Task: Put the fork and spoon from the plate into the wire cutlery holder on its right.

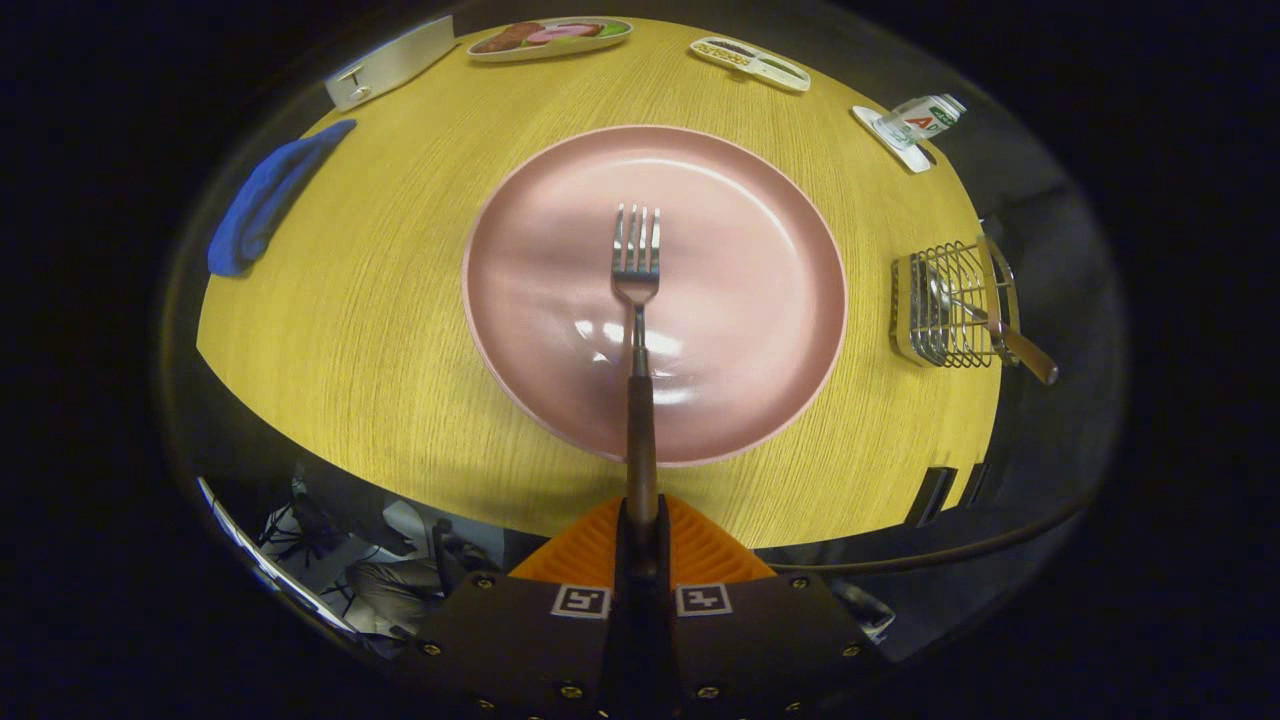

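A round yellow wood-grain table (380, 330) spreads ahead of the tongs. Far beyond them, at its back edge, lie a picture card (550, 38) and a white tray (750, 63). Ahead to the left sit a blue cloth (268, 195) and a white box (390, 62); ahead to the right, a small bottle (920, 118) on its side. Overhead light glares off the middle. Around the table all is dark.

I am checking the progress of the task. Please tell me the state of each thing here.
Fork: handle gripped between the fingers, tines over the pink plate.
Spoon: already in the wire cutlery holder, handle sticking out.
Gripper: shut on the fork.
Bottle: lying on its side.
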